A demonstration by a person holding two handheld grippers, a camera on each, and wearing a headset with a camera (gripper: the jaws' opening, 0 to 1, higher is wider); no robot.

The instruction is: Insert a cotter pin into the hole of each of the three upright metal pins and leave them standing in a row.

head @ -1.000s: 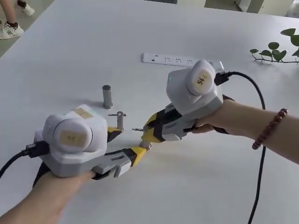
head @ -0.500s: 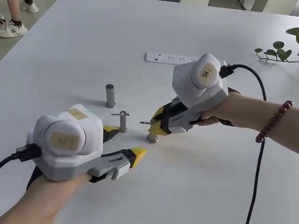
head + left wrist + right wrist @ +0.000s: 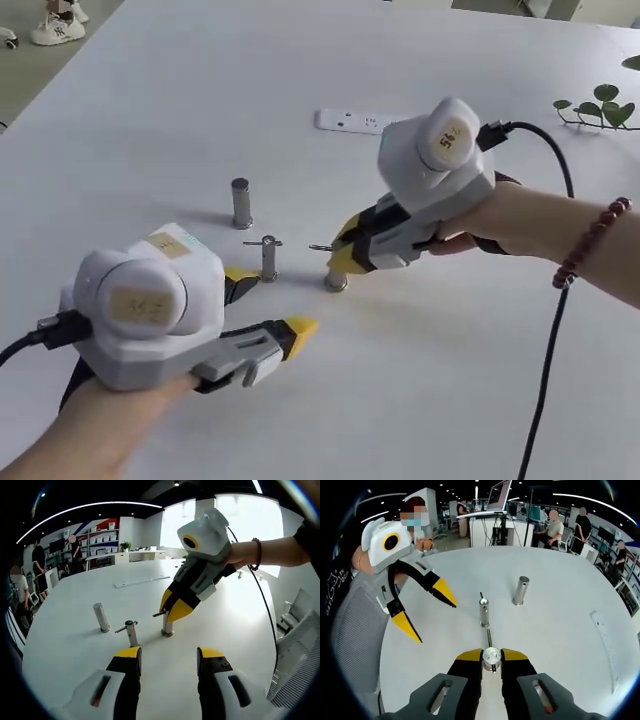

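The right gripper [image 3: 491, 654] is clamped on the head of the nearest upright pin [image 3: 336, 281], well in from the worktop's [image 3: 450, 370] edges; its cotter pin [image 3: 320, 247] lies level, pointing along the row toward the middle pin [image 3: 268, 258] and far pin [image 3: 241, 203]; the left gripper [image 3: 167, 656] hangs beside, jaws spread and empty.

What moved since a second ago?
The right gripper, shut on the near pin, carried it away from the open left gripper. The middle pin and far pin stayed standing.
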